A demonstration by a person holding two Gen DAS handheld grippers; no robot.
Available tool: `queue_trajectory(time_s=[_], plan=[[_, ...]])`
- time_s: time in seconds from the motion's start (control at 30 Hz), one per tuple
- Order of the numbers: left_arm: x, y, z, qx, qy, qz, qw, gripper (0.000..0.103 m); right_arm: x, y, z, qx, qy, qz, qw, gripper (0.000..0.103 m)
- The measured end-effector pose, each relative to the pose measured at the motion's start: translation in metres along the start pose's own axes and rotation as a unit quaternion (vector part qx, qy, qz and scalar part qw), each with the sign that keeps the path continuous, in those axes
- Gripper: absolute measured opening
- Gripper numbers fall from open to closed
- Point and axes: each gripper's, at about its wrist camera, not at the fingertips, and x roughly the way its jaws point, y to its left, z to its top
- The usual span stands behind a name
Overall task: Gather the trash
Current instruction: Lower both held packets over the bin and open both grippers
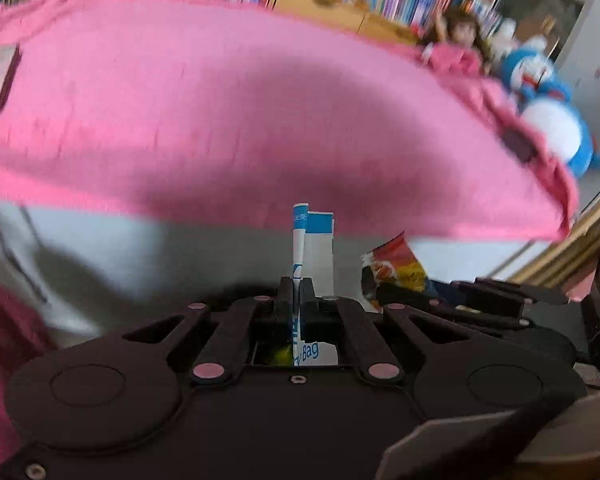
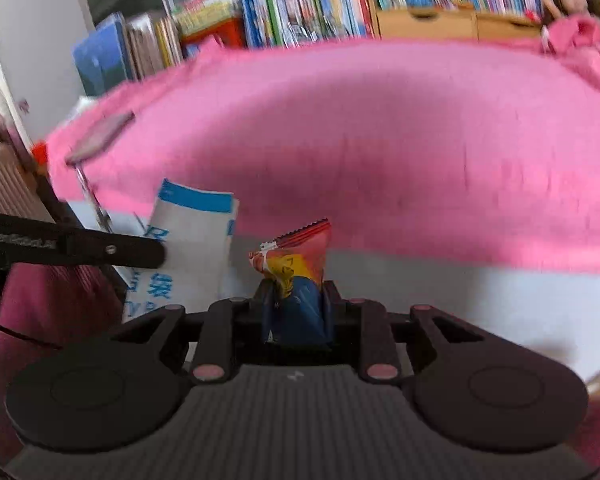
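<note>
Behind everything: bookshelf [image 2: 320,4] full of books, with a doll [image 1: 462,38] and a blue plush toy [image 1: 544,92] near it.
Tabletop: pink cloth [image 1: 220,112] covers it.
Left claw [image 1: 296,292]: fully closed on a white and blue paper bag [image 1: 316,248], which stands up above the fingers.
Right claw [image 2: 296,300]: partly closed, pinching a colourful snack wrapper [image 2: 296,264], just beside the bag.

We see a white paper bag [image 1: 318,248] with a blue band across its top and blue lettering, folded flat and standing upright, pinched at its lower part. Just to its right, a crumpled snack wrapper [image 2: 296,276], red and yellow above, dark blue below, with a zigzag top edge, stands upright, squeezed at its lower half.
</note>
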Motion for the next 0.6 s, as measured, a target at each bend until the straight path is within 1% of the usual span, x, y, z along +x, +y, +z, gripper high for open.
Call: queue_trajectory(time_s=[0.07,0.13,0.2,0.3,0.47,0.6], plan=[[0.010,0.005,-0.013,-0.003,0.026,0.007,0.9996,0.003,0.012,-0.002,-0.009,0.014,0.020,0.003,1.000,0.030],[0.023,0.009,-0.024,-0.005,0.048,0.021,0.9986,0.003,0.025,-0.002,-0.017,0.016,0.037,-0.004,0.999,0.030],[0.034,0.013,-0.032,0.000,0.066,0.037,0.9971,0.003,0.034,-0.002,-0.023,0.018,0.051,-0.006,0.999,0.030],[0.047,0.019,-0.041,0.002,0.088,0.050,0.9948,0.003,0.048,-0.003,-0.029,0.021,0.068,-0.006,0.997,0.030],[0.058,0.023,-0.051,0.005,0.110,0.061,0.9920,0.004,0.059,-0.001,-0.033,0.022,0.082,-0.007,0.996,0.032],[0.062,0.025,-0.054,0.004,0.121,0.061,0.9908,0.006,0.064,0.000,-0.034,0.022,0.088,-0.006,0.996,0.037]])
